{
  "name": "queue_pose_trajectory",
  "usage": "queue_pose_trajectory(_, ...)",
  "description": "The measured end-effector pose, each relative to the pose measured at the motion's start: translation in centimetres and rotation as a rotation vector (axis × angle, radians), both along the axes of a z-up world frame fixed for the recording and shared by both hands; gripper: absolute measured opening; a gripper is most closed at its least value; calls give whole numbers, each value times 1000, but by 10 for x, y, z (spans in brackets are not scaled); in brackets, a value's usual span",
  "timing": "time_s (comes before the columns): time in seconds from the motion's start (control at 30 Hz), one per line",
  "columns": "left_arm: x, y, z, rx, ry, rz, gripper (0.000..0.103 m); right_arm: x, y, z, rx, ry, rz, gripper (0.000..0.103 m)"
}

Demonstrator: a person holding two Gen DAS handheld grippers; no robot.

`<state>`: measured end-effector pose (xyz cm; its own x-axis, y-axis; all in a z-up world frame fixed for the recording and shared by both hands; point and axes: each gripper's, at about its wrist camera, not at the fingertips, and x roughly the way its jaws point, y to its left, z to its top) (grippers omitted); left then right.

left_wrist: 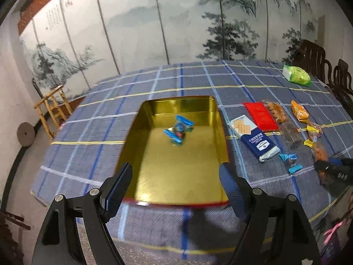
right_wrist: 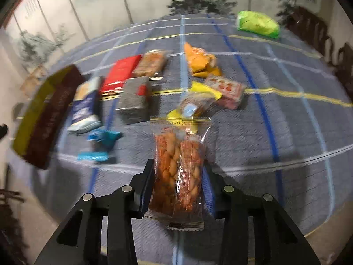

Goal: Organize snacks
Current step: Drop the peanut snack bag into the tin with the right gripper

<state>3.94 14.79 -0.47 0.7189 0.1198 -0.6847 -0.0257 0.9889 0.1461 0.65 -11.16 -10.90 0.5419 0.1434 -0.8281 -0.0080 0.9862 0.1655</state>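
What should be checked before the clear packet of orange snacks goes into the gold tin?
1. Grip: the right gripper has its jaws closed on the clear packet of orange snacks: ok.
2. Packet clear of the blue plaid tablecloth: cannot tell.
3. Left gripper empty, jaws open: ok.
4. Room in the gold rectangular tin: only one blue-wrapped candy inside: ok.
5. Path to the tin: the left gripper's jaws straddle the tin's near end and may block the way: not ok.
6. Sharpness of the right view: blurred, neighbouring packets hard to read: not ok.
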Motion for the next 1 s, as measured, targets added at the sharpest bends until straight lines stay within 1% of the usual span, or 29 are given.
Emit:
queue_pose_trajectory(0.07,-12,7,2,-9,-13,9,84,-6,2,13,11,-27,13,42)
queue_pose_trajectory(0.13,-20,14,2,-20,-13,26,84,-5,8,32,76,-51,45,42)
queue_pose_trajectory(0.2,-27,21,0,-40,4,43,84,4,24,52,105,-78,93,42)
queue_pose_trajectory(0.3,-33,29,-2,-61,14,68,84,31,65,78,182,-89,197,42)
queue_pose_trajectory(0.4,-38,37,-1,-89,20,83,84,56,109,91,243,-85,288,42)
queue_pose_trajectory(0.43,-39,39,0,-97,19,89,84,64,129,95,257,-82,323,42)
queue_pose_trajectory(0.47,-41,41,1,-104,18,97,84,72,149,98,250,-82,360,42)
queue_pose_trajectory(0.53,-43,44,2,-108,15,105,84,89,189,97,219,-75,416,42)
queue_pose_trajectory(0.57,-45,46,2,-108,12,108,84,98,204,93,226,-56,430,42)
queue_pose_trajectory(0.7,-47,53,2,-113,22,121,84,133,256,66,280,66,431,42)
queue_pose_trajectory(0.83,-51,60,4,-104,18,130,84,158,285,41,259,134,387,42)
queue_pose_trajectory(0.9,-54,63,4,-92,17,138,84,167,296,33,236,136,367,42)
queue_pose_trajectory(1.0,-55,69,2,-95,30,148,84,176,304,24,221,126,343,42)
